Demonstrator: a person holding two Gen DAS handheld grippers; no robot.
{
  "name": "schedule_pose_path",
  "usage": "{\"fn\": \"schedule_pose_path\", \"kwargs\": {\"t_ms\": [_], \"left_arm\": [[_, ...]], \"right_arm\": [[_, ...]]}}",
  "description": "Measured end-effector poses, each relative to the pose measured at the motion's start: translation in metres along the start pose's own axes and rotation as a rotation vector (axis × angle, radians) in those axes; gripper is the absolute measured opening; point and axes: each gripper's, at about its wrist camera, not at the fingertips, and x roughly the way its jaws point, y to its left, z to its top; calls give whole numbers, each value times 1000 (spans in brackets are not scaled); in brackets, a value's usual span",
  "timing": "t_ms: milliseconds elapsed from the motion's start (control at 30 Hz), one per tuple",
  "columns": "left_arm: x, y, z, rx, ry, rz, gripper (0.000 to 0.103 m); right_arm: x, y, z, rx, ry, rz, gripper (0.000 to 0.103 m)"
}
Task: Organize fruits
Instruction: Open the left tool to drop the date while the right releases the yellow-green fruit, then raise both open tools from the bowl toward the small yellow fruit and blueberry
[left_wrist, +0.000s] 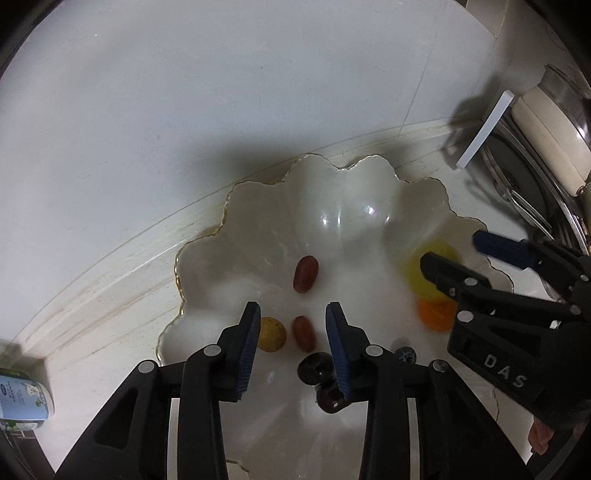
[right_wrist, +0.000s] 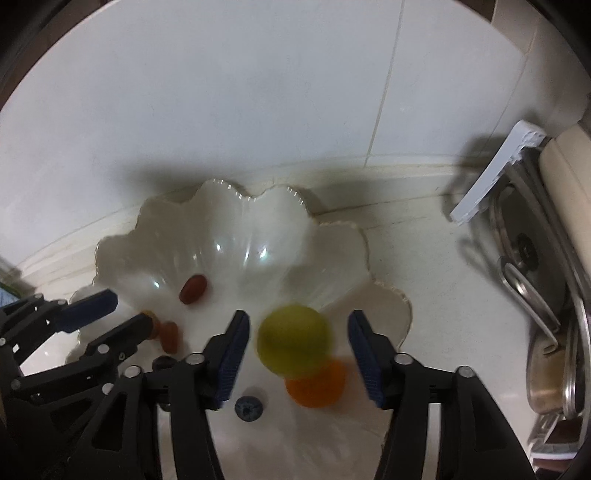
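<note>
Over a scalloped white bowl (right_wrist: 258, 221), the right gripper (right_wrist: 297, 345) stands parted around a blurred yellow-green fruit (right_wrist: 293, 339), pads apparently clear of it. The left gripper (left_wrist: 291, 332), narrowly open, straddles a small red fruit (left_wrist: 303, 333) near a dark grape (left_wrist: 314, 367). Released fruit could roll down the bowl's glossy slope onto the orange fruit (right_wrist: 317, 384) or strike the blueberry (right_wrist: 248, 408).

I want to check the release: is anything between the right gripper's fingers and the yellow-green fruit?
Nothing visible. The yellow-green fruit sits between the open fingers of the right gripper, with clear gaps on both sides, above the white scalloped bowl. An orange fruit lies just below it.
</note>
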Motion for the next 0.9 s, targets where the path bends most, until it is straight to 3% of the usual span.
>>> {"fn": "schedule_pose_path", "kwargs": {"t_ms": [433,767,900], "left_arm": [[-36,5,-13,4,-86,50,41],[-82,4,-33,8,-183,42,41],[-99,1,-42,13,-221,53,46]], "right_arm": [[-30,0,-16,25,-64,-34,62],[-84,6,-37,53,-180,-23,62],[-105,10,-49,45,-233,-40,62]]}}
